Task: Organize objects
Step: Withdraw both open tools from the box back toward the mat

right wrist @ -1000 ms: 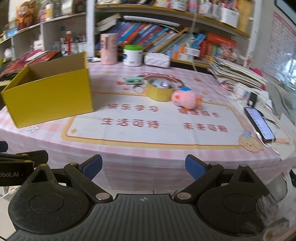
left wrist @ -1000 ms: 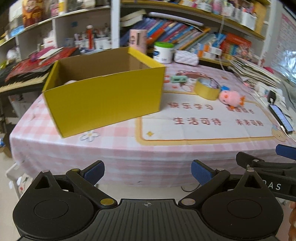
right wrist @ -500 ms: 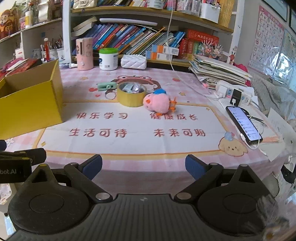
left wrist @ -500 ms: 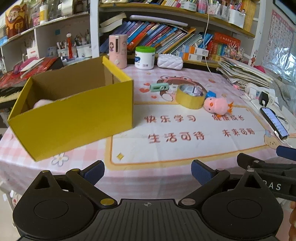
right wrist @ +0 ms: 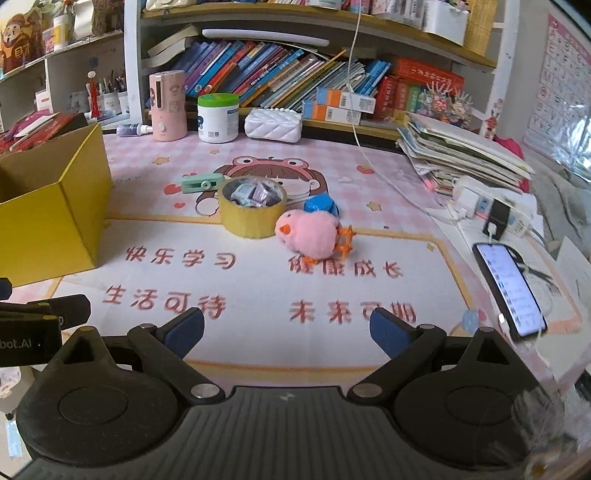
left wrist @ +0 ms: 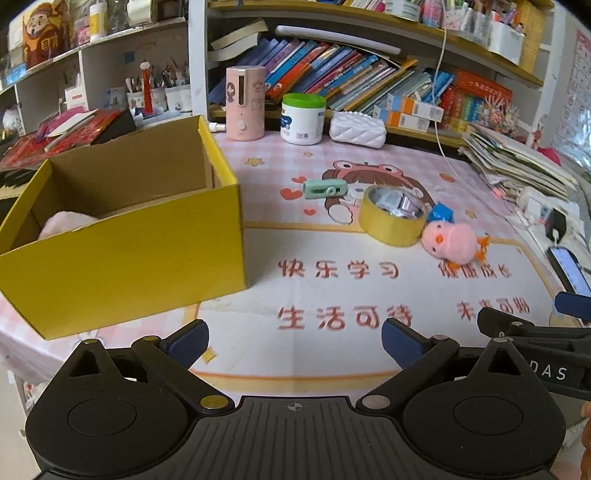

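Hovering near the table's front edge, the left gripper [left wrist: 295, 338] and right gripper [right wrist: 286, 326] had fingers spread apart (both empty). Ahead, a pink plush chick [right wrist: 310, 234] touched the yellow tape roll [right wrist: 252, 212]; the yellow box [left wrist: 122, 236] stood left.

Both fisheye views were evenly and brightly lit, with daylight washing out the right edge of the frame and only soft shadows beside the yellow box [left wrist: 122, 254]. Straight shelves [right wrist: 314, 22] bowed sharply toward the upper corners, which fell dark. The red characters on the mat [right wrist: 258, 280] looked slightly smeared by motion blur.
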Tool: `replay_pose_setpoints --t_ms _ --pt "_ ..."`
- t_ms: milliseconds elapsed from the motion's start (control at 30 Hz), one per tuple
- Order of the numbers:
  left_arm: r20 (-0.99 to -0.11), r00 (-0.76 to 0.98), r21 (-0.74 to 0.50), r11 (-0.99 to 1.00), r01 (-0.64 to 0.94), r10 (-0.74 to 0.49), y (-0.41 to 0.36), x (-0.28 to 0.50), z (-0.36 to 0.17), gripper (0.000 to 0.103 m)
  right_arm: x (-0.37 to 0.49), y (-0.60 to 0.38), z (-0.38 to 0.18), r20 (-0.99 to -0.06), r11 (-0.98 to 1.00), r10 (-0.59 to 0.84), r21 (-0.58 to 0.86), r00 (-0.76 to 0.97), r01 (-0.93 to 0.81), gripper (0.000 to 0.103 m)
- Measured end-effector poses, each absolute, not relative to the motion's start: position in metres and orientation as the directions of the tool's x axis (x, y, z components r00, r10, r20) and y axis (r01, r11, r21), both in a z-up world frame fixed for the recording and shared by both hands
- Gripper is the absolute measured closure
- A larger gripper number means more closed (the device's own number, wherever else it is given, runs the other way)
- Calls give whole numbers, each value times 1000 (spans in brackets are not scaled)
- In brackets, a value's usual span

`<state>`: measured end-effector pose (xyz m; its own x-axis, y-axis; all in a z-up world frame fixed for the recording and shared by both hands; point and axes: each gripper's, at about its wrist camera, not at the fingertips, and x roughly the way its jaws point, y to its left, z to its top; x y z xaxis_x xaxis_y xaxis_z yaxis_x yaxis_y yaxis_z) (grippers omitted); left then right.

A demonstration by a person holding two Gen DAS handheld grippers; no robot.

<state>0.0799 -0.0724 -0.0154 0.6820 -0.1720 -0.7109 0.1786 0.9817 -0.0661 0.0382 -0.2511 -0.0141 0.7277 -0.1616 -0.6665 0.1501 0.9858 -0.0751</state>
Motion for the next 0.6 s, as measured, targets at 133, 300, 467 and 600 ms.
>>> replay_pose_setpoints --t_ms 133,300,467,600 --pt "-707 689 -59 985 162 -156 -91 92 -15 2 56 -272 -14 -664 988 -147 -66 733 139 6" --pt "-703 698 -48 989 139 -132 -110 102 -13 2 76 -299 -15 -666 991 -124 -40 736 131 6" --pt "-704 703 -40 993 107 -104 -120 109 -11 2 94 -317 -19 -671 996 -72 -9 738 89 10" --pt "-691 718 -36 996 85 -87 -125 108 -8 2 106 -324 -21 -667 999 -17 19 745 40 15"
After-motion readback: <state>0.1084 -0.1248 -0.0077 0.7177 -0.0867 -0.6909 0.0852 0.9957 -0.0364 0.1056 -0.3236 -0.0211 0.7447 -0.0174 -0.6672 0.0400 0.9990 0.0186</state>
